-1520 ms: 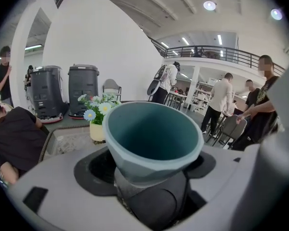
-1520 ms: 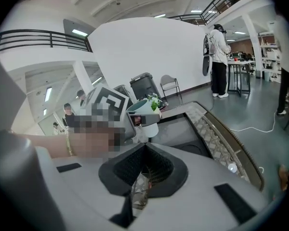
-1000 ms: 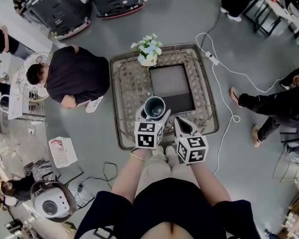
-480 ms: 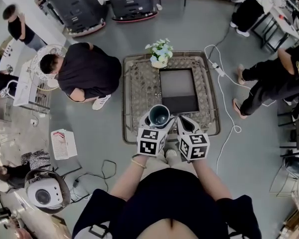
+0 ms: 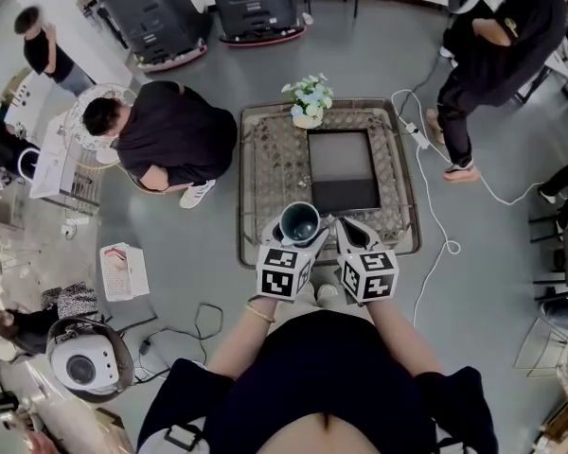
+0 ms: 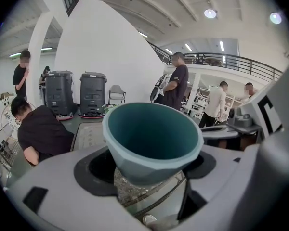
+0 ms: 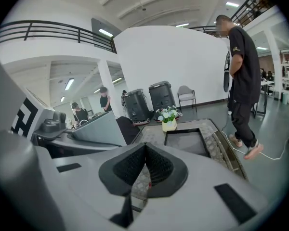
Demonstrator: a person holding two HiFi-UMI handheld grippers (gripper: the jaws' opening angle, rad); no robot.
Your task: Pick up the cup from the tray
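Over the wicker counter [image 5: 265, 173], at 6 o'clock of the dark tray [image 5: 341, 164], the teal cup [image 6: 151, 138] is pinched low by the left tongs [image 6: 149, 176]; the right tongs [image 7: 144, 165] are pressed together, empty. The tapered cup could be tipped by such a low grip.

the left gripper [image 6: 149, 179] has its two grey jaws, lined with black pads, closed on the lower body of a teal, faceted cup [image 6: 151, 138]. the cup stands upright, its empty mouth open. beyond the cup's left side lies a low woven table [image 6: 88, 134]. a person in a black shirt [image 6: 43, 134] crouches at its left edge, and two dark grey machines [image 6: 55, 93] stand past its far edge.
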